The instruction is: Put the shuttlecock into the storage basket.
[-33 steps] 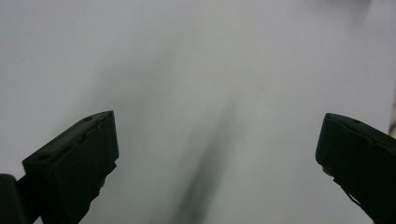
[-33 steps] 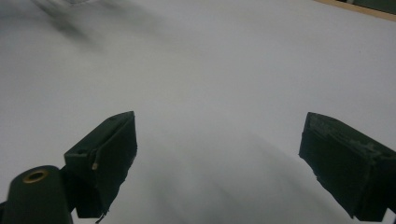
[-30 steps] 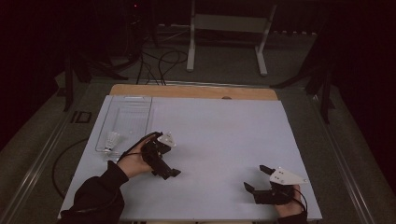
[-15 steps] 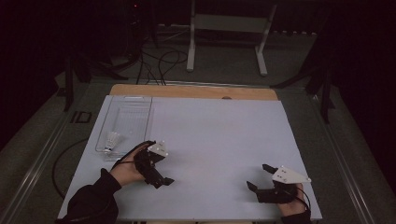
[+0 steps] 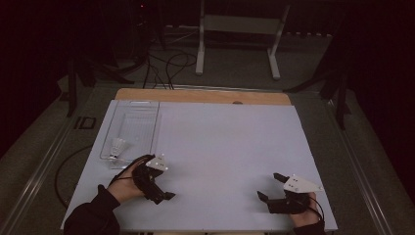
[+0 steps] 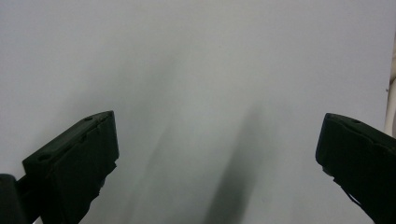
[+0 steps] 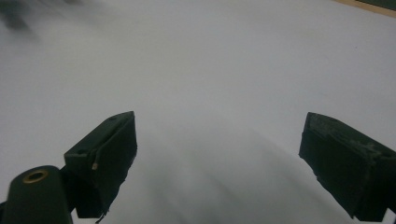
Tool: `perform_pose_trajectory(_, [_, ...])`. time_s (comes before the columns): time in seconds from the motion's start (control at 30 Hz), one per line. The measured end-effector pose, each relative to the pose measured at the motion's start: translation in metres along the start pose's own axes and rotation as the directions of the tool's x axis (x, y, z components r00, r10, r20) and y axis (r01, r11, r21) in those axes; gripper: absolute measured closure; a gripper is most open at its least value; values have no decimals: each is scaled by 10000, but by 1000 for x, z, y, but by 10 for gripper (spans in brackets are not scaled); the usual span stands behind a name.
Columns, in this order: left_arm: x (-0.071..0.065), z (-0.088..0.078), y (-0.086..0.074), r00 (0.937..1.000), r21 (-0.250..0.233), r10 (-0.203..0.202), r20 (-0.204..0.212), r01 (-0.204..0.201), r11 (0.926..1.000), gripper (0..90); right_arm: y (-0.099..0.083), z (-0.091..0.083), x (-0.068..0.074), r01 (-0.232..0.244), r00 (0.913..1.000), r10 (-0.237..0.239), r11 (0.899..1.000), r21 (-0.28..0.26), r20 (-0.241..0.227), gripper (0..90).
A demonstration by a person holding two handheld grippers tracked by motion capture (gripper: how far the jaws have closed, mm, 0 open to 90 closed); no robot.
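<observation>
With both grippers' jaws spread & empty, the shuttlecock [image 5: 117, 145] in the clear tray [image 5: 147, 128] is best approached slowly by the left gripper [image 5: 164, 195], w/ the right gripper [image 5: 268, 192] kept parked.

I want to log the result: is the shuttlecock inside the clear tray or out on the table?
Inside: the high view shows the shuttlecock within the walls of the clear tray, at its near end.

A shuttlecock [image 5: 117, 146] lies in the tray [image 5: 142, 108] at the table's [image 5: 230, 137] left edge.
</observation>
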State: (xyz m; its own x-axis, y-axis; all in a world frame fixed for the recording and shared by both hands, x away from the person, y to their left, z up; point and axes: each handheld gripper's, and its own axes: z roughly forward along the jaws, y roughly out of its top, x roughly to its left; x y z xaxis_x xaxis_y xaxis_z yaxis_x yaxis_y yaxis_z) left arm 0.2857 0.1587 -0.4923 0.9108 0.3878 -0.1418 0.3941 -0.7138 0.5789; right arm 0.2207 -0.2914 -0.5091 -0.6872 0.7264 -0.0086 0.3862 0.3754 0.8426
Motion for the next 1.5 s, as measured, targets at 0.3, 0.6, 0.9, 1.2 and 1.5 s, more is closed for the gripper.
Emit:
perform_pose_trajectory(0.3, [-2, -4, -20, 9985, -283, -430, -351, 420, 9987, 1, -1, 0, 0, -11, 10000, 12, 10000, 55, -25, 111])
perform_pose_trajectory(0.6, [-5, -4, -35, 9979, -595, -634, 128, 640, 9962, 1, -1, 1, 0, -17, 10000, 18, 9999, 107, -45, 110])
perform_pose_trajectory(0.9, [-4, -7, -48, 9956, -1033, -857, 382, 893, 9906, 1, -1, 2, 0, 0, 10000, 1, 9998, 187, -13, 111])
perform_pose_trajectory(1.2, [-4, -3, -59, 9947, -918, -1018, -162, 999, 9908, 1, -1, 2, 0, -3, 10000, 3, 9998, 174, -9, 111])
perform_pose_trajectory(1.5, [-1, -2, -63, 9905, -1228, -1336, -331, 1287, 9841, 1, -2, 2, 0, -10, 10000, 11, 9999, 165, -60, 111])
